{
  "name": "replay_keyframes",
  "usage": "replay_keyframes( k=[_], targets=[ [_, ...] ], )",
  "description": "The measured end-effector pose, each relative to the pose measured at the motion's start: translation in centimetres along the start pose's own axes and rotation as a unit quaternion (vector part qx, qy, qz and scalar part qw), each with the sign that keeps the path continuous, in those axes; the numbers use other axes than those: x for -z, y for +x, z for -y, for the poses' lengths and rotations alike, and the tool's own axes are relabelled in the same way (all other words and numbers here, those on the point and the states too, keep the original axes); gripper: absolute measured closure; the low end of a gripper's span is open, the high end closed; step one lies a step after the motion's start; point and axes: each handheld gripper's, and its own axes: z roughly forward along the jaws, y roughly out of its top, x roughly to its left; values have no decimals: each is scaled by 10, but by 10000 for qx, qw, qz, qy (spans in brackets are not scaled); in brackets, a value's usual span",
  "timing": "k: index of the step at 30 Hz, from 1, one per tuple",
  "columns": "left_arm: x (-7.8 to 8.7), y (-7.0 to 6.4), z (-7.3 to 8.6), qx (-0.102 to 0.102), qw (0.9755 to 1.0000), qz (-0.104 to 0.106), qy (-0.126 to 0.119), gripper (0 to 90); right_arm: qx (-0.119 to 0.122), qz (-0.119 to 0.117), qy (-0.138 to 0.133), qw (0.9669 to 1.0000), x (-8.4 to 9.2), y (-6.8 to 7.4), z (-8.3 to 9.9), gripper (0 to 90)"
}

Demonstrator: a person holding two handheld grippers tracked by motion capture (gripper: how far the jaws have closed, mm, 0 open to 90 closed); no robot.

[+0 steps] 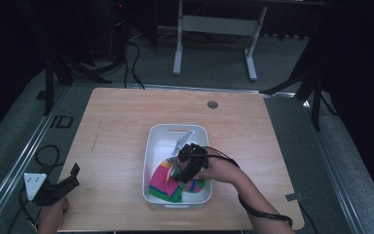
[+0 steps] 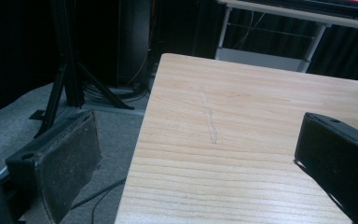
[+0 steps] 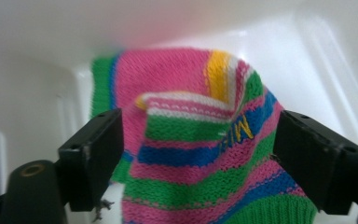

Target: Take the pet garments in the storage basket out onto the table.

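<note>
The right gripper (image 1: 184, 171) reaches into the white rectangular plastic bin (image 1: 154, 141) at table centre, jaws spread wide around a striped pink, green and blue knitted sock (image 3: 200, 154) without clamping it. The left gripper (image 1: 63, 183) hangs wide open and empty over the near-left edge of the light wood-grain table (image 2: 242, 121).

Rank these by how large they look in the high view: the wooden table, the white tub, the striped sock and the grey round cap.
1. Wooden table
2. White tub
3. Striped sock, lying partly hidden in the tub
4. Grey round cap
</note>
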Motion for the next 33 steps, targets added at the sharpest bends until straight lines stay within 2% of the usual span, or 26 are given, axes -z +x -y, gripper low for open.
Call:
replay_keyframes(
  k=[4, 9, 10, 11, 12, 13, 14, 15, 16, 18, 20, 25, 33],
  targets=[
    [0, 0, 0, 0, 10000, 7, 2, 9, 167, 122, 523, 9984, -12, 3, -5, 202],
    [0, 0, 0, -9, 10000, 22, 20, 9, 106, 207, 935, 9953, -19, 3, -7, 299],
    [0, 0, 0, -9, 10000, 22, 20, 9, 106, 207, 935, 9953, -19, 3, -7, 299],
    [0, 1, 0, 3, 10000, 14, 16, 9, 109, 265, 1084, 9937, -22, 3, -7, 404],
    [0, 1, 0, 10, 10000, 11, 15, 9, 119, 246, 1130, 9932, -22, 3, -6, 453],
    [0, 1, 0, 11, 10000, 12, 13, 9, 100, 229, 1168, 9928, -23, 3, -6, 543],
    [0, 1, 0, 4, 10000, 12, 17, 9, 104, 270, 1130, 9932, -22, 3, -6, 691],
    [0, 1, 0, -4, 10000, 10, 15, 9, 93, 321, 1065, 9938, -21, 3, -5, 776],
    [0, 0, 0, 2, 10000, 9, 9, 9, -15, 394, 942, 9948, -18, 2, -4, 815],
    [0, 0, 0, -6, 10000, 3, 22, 9, -93, 402, 897, 9951, -17, 1, -3, 825],
    [0, 0, 0, -10, 10000, -1, 22, 9, -203, 387, 694, 9966, -10, 0, 1, 835],
    [0, 0, 0, -11, 10000, -12, 25, 9, -200, 461, 295, 9983, 6, 3, 3, 837],
    [0, 0, 0, -19, 10000, -9, 18, 9, -205, 647, -225, 9974, 40, 7, -4, 837]
  ],
)
